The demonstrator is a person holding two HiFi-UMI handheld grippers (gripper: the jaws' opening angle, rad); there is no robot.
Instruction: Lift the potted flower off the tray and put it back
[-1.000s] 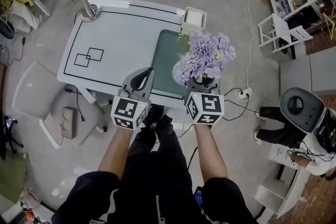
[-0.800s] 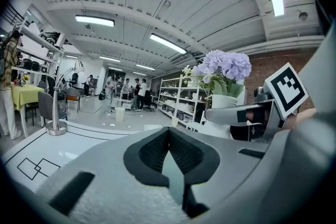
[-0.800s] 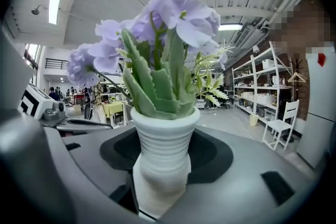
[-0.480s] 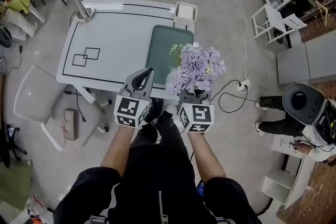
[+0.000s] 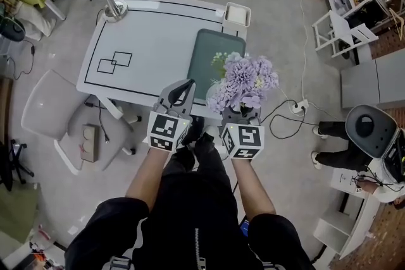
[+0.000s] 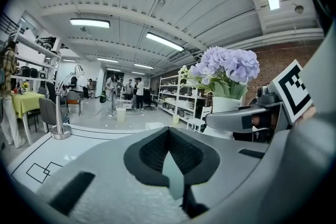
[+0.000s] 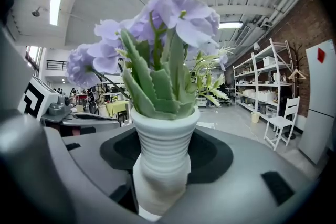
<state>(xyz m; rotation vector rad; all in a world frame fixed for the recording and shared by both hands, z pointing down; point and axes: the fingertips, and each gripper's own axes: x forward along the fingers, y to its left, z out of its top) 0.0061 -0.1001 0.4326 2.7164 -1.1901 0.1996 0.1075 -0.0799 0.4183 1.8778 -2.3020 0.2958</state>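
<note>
The potted flower (image 5: 243, 79), purple blooms in a white ribbed pot (image 7: 164, 149), hangs in the air over the near right corner of the dark green tray (image 5: 212, 54). My right gripper (image 5: 239, 112) is shut on the pot, one jaw at each side of it (image 7: 163, 176). In the head view the blooms hide the pot. My left gripper (image 5: 184, 86) hovers just left of the flower, shut and with nothing in it (image 6: 170, 165). From the left gripper view the flower (image 6: 226, 68) shows at the right.
The tray lies on a white table (image 5: 152, 35) with black lines, a desk lamp (image 5: 114, 6) at its far left and a white box (image 5: 236, 14) behind the tray. A white chair (image 5: 47, 114) stands left, cables and a person (image 5: 373, 136) right.
My right gripper has carried the potted flower a little nearer to me, toward the table's near edge. The left gripper has barely shifted and stays shut.
</note>
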